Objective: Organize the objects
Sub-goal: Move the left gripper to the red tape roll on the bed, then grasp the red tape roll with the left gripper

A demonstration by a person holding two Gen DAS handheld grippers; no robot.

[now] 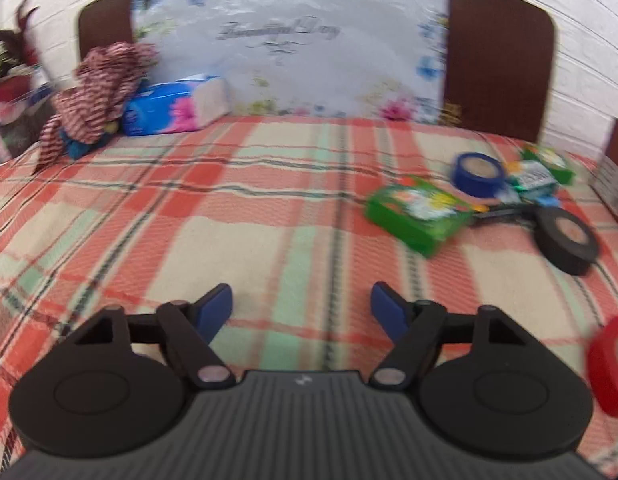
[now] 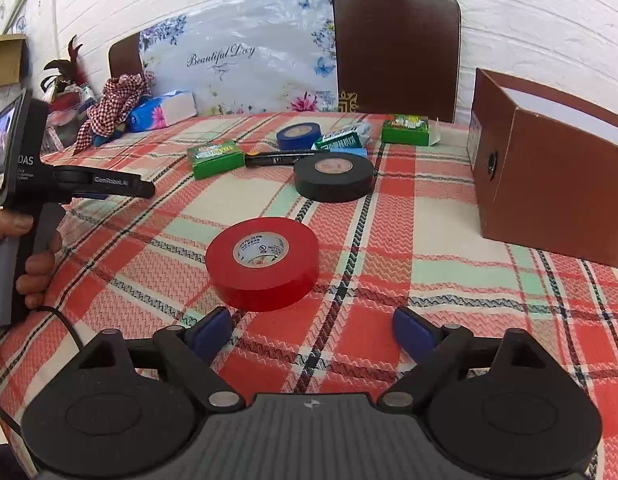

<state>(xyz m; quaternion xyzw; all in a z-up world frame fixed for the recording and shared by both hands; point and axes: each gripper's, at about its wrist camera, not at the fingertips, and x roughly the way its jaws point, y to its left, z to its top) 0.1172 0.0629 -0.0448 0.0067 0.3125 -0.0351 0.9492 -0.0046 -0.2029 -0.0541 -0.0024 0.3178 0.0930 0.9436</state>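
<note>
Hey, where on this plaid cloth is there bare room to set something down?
Free: the wide stretch left of the green box and red tape, up to the tissue pack; also a strip between red tape and brown box. Crowded: the far cluster around the black tape and blue tape.

floral panel (image 2: 237,56): "Beautiful Day" | left gripper (image 2: 147,190): "GenRobot.AI"

Bare plaid cloth (image 1: 229,220) lies open ahead of the left gripper (image 1: 301,304). Ahead of the right gripper (image 2: 313,326), the red tape roll (image 2: 263,262) blocks the centre line (just beyond the jaws). Brown box (image 2: 549,200) walls the right side; cluttered items crowd behind the black tape roll (image 2: 333,178).
</note>
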